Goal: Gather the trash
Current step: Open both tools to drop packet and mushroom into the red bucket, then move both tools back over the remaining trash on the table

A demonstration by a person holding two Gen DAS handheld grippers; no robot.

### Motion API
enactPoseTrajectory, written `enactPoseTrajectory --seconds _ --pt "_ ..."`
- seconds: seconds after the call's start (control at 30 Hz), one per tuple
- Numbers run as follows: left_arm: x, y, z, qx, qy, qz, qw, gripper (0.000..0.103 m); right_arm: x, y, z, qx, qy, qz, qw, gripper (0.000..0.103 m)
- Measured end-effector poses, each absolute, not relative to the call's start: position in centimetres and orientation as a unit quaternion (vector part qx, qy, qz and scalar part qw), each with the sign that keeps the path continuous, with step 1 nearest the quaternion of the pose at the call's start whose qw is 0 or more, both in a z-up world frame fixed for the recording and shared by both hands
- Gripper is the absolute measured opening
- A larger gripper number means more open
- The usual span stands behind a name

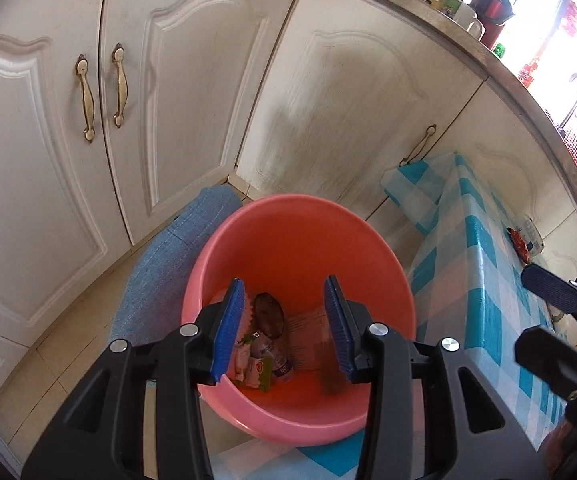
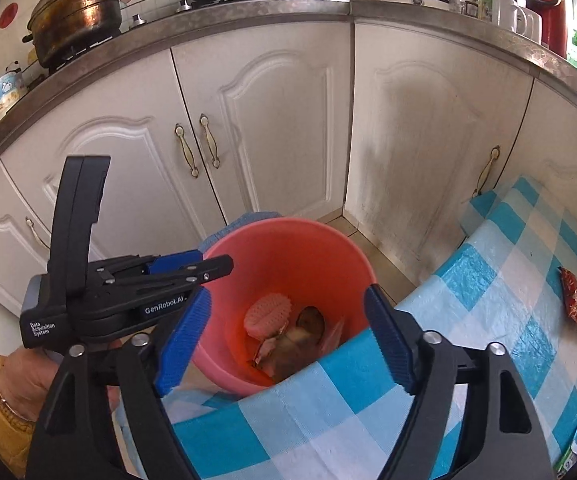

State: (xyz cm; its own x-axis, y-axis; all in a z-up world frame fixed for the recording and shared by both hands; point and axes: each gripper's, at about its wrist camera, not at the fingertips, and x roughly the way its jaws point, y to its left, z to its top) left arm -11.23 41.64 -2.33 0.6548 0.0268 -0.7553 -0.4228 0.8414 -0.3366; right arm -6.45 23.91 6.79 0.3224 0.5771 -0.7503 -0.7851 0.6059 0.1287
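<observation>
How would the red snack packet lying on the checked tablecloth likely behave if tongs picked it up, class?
The red snack packet looks thin and crinkled, so it is probably floppy and would sag from a pinch at one edge. It lies flat on the checked tablecloth, so it seems light and unlikely to roll. Its glossy film may slip between the pads.

Left wrist view: looks steeply down from close above the round pink plastic bucket point(image 1: 296, 240), facing the white panelled cabinet doors point(image 1: 184, 92). Right wrist view: set further back over the blue-and-white checked tablecloth point(image 2: 368, 420), facing the same corner. Shared: bucket point(image 2: 288, 256), cabinet doors point(image 2: 272, 120), cloth point(image 1: 484, 272).
</observation>
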Motion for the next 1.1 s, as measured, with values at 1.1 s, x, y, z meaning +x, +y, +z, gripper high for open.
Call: enactPoseTrajectory --seconds 1.1 --pt "-10.3 36.5 1.3 -0.223 0.423 0.093 0.873 0.090 -4.1 6.2 6.4 0.101 0.423 0.330 0.838 0.094"
